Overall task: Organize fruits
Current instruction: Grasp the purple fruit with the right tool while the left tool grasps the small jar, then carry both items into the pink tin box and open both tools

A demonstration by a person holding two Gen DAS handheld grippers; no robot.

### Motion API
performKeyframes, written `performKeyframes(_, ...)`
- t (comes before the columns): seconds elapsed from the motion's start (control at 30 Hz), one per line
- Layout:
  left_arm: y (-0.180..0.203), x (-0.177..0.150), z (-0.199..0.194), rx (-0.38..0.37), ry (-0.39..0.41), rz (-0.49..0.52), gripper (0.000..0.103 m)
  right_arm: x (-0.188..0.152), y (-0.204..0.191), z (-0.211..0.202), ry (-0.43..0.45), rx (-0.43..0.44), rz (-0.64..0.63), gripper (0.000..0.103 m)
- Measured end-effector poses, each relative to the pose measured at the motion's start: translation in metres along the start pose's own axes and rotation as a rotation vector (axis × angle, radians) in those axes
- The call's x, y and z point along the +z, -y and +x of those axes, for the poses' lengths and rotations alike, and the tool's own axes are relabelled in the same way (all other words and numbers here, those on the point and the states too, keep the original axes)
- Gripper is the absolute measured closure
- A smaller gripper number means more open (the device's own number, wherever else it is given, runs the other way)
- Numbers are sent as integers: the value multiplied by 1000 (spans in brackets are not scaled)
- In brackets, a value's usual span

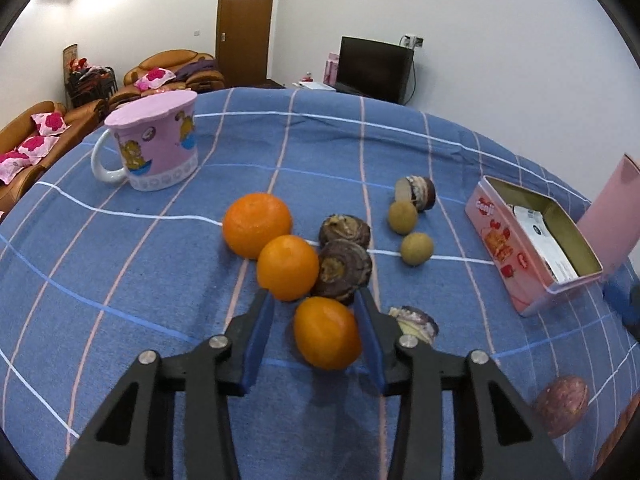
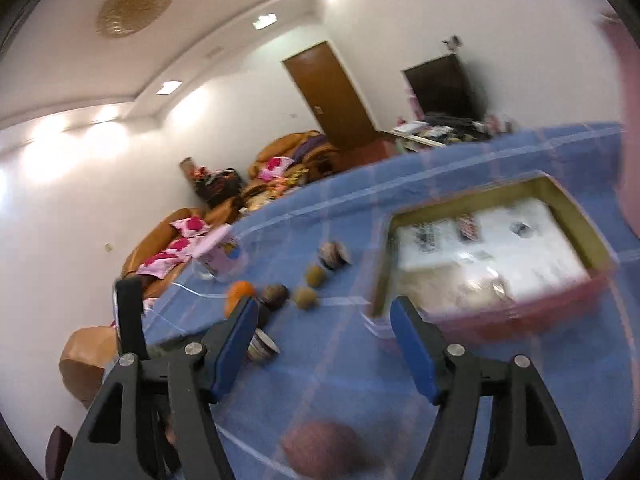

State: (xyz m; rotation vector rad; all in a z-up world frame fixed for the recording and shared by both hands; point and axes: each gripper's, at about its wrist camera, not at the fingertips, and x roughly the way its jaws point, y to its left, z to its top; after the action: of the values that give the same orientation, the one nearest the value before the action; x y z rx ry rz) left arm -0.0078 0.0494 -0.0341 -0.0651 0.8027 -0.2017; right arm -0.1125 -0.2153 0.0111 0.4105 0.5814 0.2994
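Between the left tool's (image 1: 316,312) pads, the orange (image 1: 326,333) lies slightly tilted.

White walls (image 1: 500,40); brown wooden door (image 1: 245,28) at back; orange sofas (image 1: 172,70) with pink floral cushions (image 1: 154,78) on left; dark TV (image 1: 374,68) on stand; recessed ceiling lights (image 2: 265,20) lit.

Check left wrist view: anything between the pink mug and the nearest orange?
Nothing. Only bare blue checked cloth lies between the pink mug and the nearest orange in the left wrist view.
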Motion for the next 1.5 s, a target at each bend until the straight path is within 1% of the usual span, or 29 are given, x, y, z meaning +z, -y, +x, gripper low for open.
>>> performKeyframes(0.07,-2,1,-1,-7,5,-3,59,-14,2,-9,-39,11,0,33)
performKeyframes(0.13,-1,2,-7,-42,27,-2,59,-28,-3,-6,-119,41,-12,33)
performKeyframes(0.17,0,3,-10,-61,39,-1,59,-35,-9,2,-162,39,-22,33)
performKeyframes(0.27,5,0,-21,-119,73,25,59,-50,-21,24,-256,8,-76,33)
performKeyframes(0.37,17,-4,-23,-154,65,87,59,-58,-31,42,-333,-72,-164,33)
performKeyframes(0.47,36,-8,-17,-138,37,177,59,-55,-36,46,-340,-67,-194,33)
performKeyframes(0.5,40,-9,-15,-138,23,198,59,-55,-37,48,-343,-73,-200,37)
performKeyframes(0.53,46,-11,-13,-135,5,222,59,-56,-36,50,-343,-87,-211,47)
performKeyframes(0.57,49,-12,-13,-121,4,238,58,-56,-38,50,-347,-115,-234,50)
performKeyframes(0.63,51,-12,-12,-114,4,252,58,-60,-40,49,-349,-112,-236,51)
performKeyframes(0.7,50,-10,-7,-108,-11,243,58,-63,-36,46,-348,-114,-235,51)
performKeyframes(0.73,49,-8,-1,-112,-36,236,58,-63,-33,43,-347,-113,-234,52)
performKeyframes(0.77,49,-9,4,-132,-61,234,58,-62,-32,41,-347,-111,-230,52)
performKeyframes(0.8,51,-9,5,-153,-69,244,58,-62,-29,40,-346,-101,-217,52)
performKeyframes(0.83,55,-10,7,-158,-77,263,58,-61,-25,39,-342,-87,-198,52)
performKeyframes(0.9,62,-12,9,-136,-85,297,59,-59,-20,33,-327,-77,-168,52)
performKeyframes(0.93,65,-12,10,-131,-92,305,60,-58,-16,29,-311,-80,-156,52)
performKeyframes(0.97,66,-13,11,-131,-98,305,65,-56,-14,26,-295,-84,-147,52)
performKeyframes(1.0,66,-12,13,-134,-107,296,67,-53,-12,25,-280,-82,-135,52)
performKeyframes(1.1,63,-10,14,-158,-111,263,67,-44,-5,16,-243,-60,-86,52)
performKeyframes(1.2,63,-9,14,-161,-107,252,67,-35,-1,7,-201,-54,-69,52)
performKeyframes(1.27,62,-8,10,-162,-81,233,67,-28,-3,0,-159,-53,-73,52)
performKeyframes(1.33,63,-4,0,-176,-17,199,67,-21,-1,-6,-124,-50,-74,52)
performKeyframes(1.4,67,1,-6,-191,20,174,67,-6,1,-11,-80,-56,-82,52)
performKeyframes(1.47,77,7,-12,-208,59,164,67,9,5,-13,-41,-83,-93,52)
performKeyframes(1.5,84,10,-15,-209,80,170,67,20,8,-11,-5,-111,-102,52)
